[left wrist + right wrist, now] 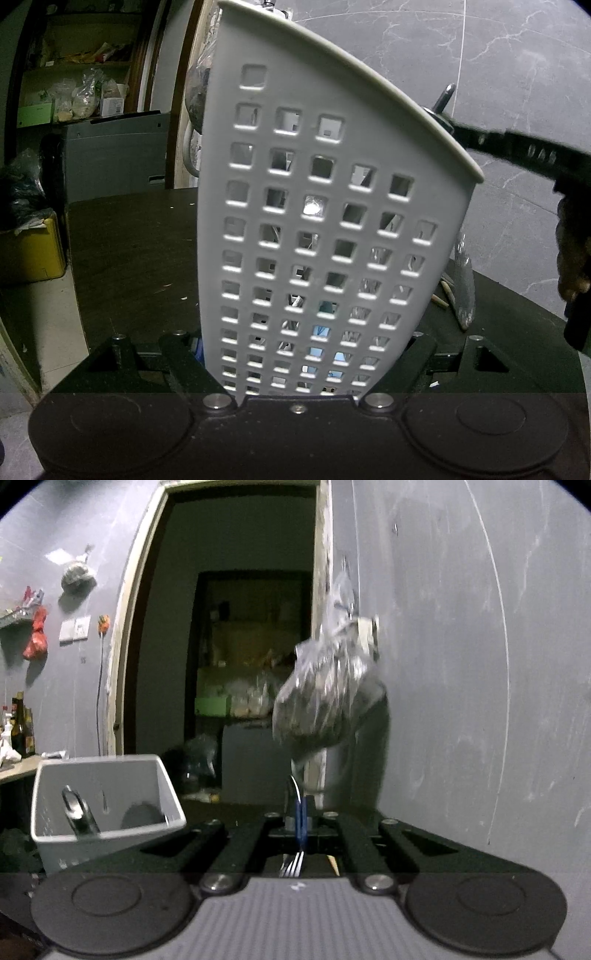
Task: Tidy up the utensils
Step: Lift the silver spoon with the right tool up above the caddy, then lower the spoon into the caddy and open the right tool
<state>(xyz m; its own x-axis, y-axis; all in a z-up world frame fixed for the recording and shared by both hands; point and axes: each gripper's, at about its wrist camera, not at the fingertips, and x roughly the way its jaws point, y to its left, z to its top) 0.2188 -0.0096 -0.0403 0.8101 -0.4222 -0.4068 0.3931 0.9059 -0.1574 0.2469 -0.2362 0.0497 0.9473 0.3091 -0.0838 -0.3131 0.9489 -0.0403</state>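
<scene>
My left gripper (310,354) is shut on a white perforated utensil holder (317,206) and holds it tilted over the dark table (133,251). Utensil shapes show dimly through its holes. The holder also shows in the right wrist view (103,805), low at left, with a metal utensil handle (77,812) standing in it. My right gripper (301,823) is shut on a fork (293,864) with a blue handle; its tines point back toward the camera. The other hand-held gripper (517,151) reaches in from the right, beside the holder's rim.
A grater and wooden sticks (461,291) lie on the table right of the holder. A plastic bag (325,698) hangs on the grey wall beside an open doorway (229,646). A yellow bin (33,251) stands on the floor at left.
</scene>
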